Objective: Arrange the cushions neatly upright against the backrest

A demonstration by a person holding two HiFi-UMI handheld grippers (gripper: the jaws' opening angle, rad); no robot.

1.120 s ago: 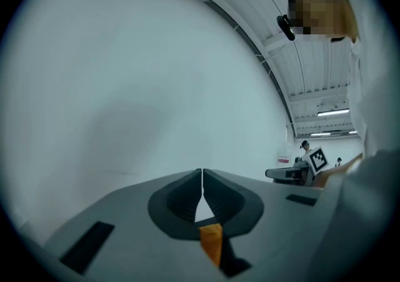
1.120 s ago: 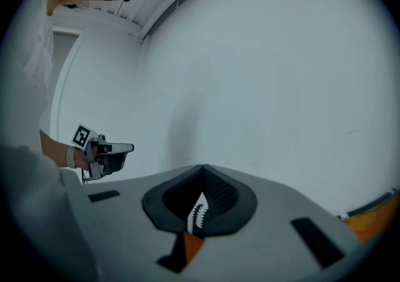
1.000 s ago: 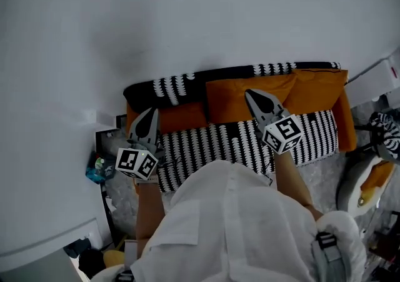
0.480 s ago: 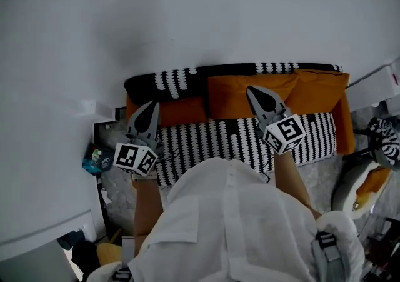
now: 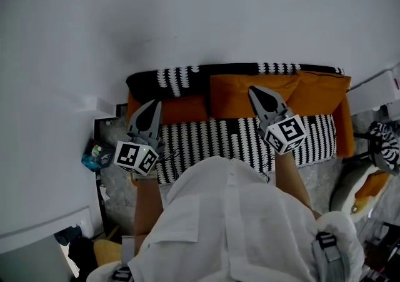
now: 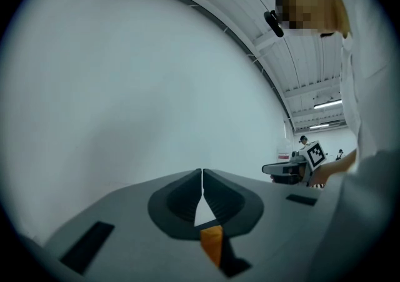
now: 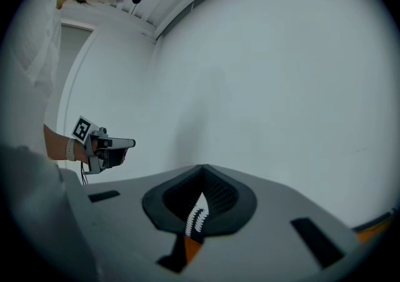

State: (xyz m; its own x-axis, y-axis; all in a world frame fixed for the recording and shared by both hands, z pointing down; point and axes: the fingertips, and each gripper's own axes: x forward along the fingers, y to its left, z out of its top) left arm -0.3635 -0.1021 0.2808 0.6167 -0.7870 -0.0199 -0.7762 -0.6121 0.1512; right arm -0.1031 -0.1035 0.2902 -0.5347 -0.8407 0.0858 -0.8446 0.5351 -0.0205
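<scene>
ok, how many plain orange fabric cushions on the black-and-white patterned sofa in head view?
2 clear: middle orange cushion beside the right gripper tip; right orange cushion at the sofa end. Orange patch further left may be a third, or bare upholstery.

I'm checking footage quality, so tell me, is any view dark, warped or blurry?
Head view: dim, edges bent, a soft shadow on the wall above the sofa, which looks sharp. Left gripper view: fisheye with black corners, ceiling lights bright but not glaring. Right gripper view: same fisheye, wall evenly lit.
</scene>
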